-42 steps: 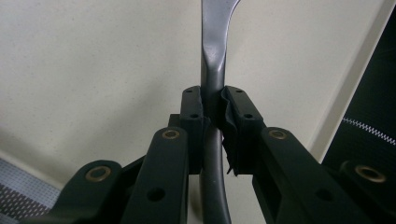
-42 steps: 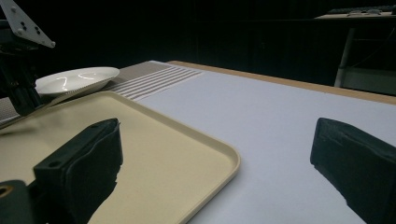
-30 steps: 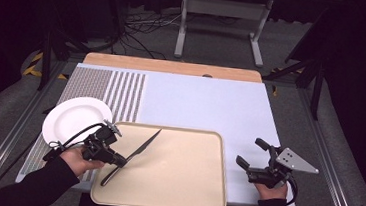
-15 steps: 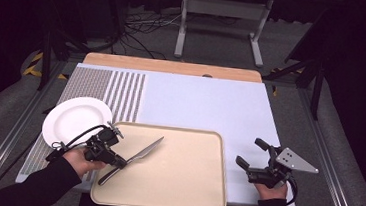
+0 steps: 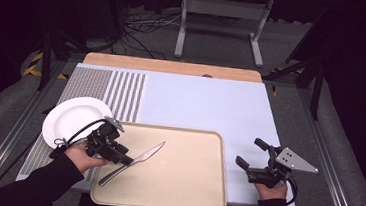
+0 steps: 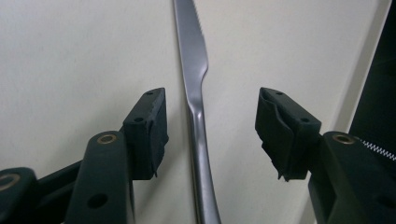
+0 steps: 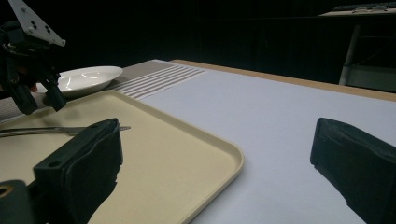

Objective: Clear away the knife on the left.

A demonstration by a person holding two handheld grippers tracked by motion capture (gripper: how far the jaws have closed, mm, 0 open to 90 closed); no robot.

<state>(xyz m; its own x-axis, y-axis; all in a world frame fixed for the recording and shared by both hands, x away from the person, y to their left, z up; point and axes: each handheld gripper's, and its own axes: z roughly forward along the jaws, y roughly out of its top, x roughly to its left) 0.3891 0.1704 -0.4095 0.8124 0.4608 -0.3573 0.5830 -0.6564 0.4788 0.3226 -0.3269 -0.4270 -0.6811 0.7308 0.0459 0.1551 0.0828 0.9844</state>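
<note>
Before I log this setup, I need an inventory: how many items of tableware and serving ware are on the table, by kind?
Knife: 1, lying on the tray between the open left gripper's jaws
Tray: 1
Plate: 1, left of the tray
Total: 3

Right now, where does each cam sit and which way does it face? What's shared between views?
High view: above the person's side, facing forward and down on the table; both forearms, left gripper, right gripper.
Left gripper view: on the left gripper, looking down on the knife between its open jaws.
Right gripper view: on the right gripper, low, facing across the tray toward the plate.
Shared: knife and tray appear in all three.
</note>
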